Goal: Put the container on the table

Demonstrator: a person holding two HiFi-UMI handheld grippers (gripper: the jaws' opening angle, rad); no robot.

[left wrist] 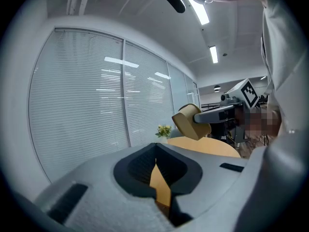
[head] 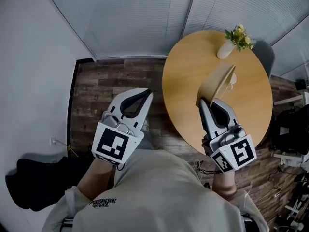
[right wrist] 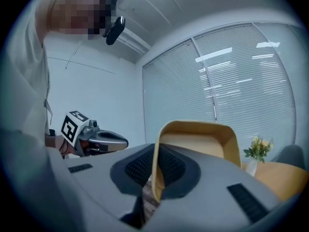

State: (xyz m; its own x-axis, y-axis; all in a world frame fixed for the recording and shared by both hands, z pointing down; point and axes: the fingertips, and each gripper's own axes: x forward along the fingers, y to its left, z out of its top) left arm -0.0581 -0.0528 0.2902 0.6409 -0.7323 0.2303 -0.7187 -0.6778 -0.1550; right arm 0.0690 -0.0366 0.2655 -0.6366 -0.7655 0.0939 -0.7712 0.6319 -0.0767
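While tilted, container (head: 218, 82) sits clamped in right claw (head: 204, 102)

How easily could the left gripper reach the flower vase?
Probably yes: only bare table lies between the left gripper and the vase; the container in the right gripper hangs aside.

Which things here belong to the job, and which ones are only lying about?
Job: tan paper container, held in the right gripper; round wooden table.
Lying about: white vase of yellow flowers on the table; left gripper, shut and empty.
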